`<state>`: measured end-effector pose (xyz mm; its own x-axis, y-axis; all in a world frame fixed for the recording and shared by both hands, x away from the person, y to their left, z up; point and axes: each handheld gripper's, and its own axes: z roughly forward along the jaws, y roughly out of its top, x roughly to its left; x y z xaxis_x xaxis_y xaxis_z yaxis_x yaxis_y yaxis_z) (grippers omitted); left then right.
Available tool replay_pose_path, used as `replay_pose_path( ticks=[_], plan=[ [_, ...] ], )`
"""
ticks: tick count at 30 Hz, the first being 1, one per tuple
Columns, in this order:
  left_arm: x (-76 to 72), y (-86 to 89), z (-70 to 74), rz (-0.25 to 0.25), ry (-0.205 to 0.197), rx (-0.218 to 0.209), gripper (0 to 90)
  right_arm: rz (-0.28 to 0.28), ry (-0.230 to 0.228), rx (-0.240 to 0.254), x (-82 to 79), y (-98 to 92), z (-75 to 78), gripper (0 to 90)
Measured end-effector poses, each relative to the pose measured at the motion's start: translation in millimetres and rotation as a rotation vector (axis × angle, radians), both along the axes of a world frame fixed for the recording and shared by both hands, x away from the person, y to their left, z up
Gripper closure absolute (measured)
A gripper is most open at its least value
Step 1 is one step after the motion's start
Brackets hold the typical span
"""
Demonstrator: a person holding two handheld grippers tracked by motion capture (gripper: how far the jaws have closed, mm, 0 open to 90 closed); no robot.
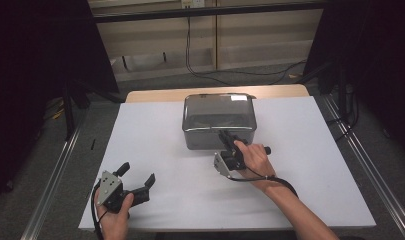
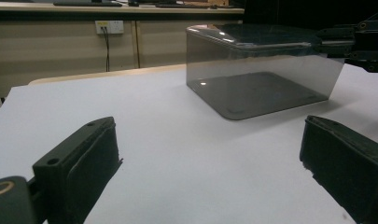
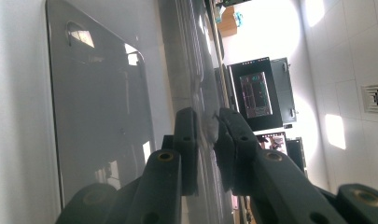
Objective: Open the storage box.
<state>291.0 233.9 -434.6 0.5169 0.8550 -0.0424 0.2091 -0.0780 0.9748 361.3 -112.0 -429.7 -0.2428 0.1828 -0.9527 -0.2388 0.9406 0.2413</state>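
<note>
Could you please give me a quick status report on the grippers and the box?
Right gripper shut on clear box rim. Left gripper open, apart. Nothing in the way.

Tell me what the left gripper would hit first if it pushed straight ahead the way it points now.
Probably the smoky transparent box. The left gripper, jaws open, points across bare white table toward it. Depth is unclear, so it might slide past the box's left side.

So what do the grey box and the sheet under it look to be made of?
The box looks like smoke-tinted transparent plastic with a glossy finish: its floor shows through the walls, and highlights glint on its rim. The right gripper is shut on its near wall. The white sheet looks matte, paper or thin board; which one is unclear. No glare shows on it.
</note>
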Motion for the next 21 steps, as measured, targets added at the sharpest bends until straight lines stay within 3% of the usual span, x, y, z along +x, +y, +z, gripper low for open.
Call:
replay_pose_path(
  ticks=[14,21],
  plan=[
    [1.3,-3.6,-1.2,0.002,0.002,-0.008,4.4,0.004,-0.022,0.014,1.3,0.1,8.7,79.0],
    [9.3,-6.1,1.9,0.0,0.008,-0.019,3.4,0.001,-0.028,0.019,1.2,-0.6,10.4,79.2]
  ],
)
